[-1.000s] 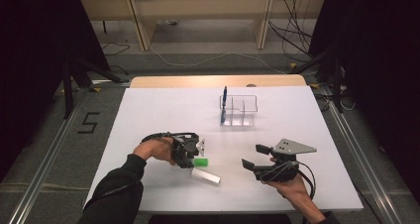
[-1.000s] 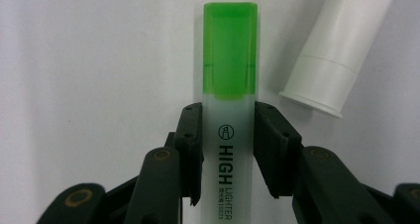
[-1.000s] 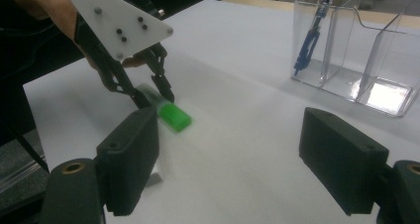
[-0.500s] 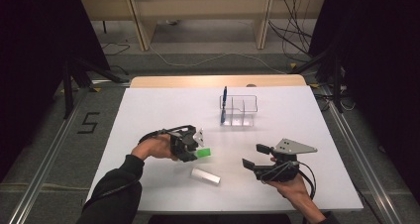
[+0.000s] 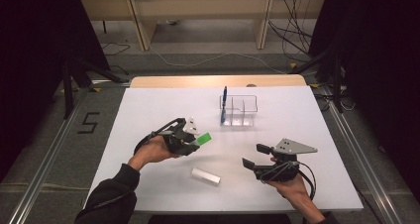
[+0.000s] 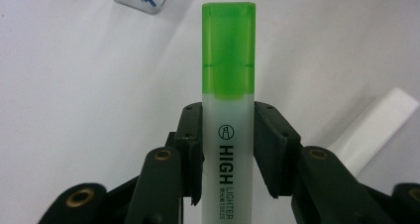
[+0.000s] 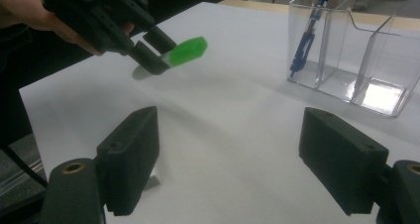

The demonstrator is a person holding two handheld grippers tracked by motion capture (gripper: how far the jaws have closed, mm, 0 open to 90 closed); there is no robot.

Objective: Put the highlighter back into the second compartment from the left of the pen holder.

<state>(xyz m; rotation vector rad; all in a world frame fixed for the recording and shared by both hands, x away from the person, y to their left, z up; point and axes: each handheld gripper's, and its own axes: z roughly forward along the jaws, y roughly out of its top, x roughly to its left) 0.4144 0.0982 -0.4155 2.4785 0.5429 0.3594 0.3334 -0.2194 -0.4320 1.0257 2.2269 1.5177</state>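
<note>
Looking down from the high view, the left gripper (image 5: 190, 140) is clamped on a green-capped highlighter (image 5: 203, 139) lifted above the white table (image 5: 148, 110), near a white cylinder (image 5: 206, 176) and well short of the clear organizer (image 5: 239, 111) holding a blue pen (image 5: 224, 101). The right gripper (image 5: 255, 155) hovers with jaws apart. From the left gripper view, both pads press the highlighter's (image 6: 229, 110) barrel. From the right gripper view, its jaws stand wide apart over the bare table, gripping nothing.
</note>
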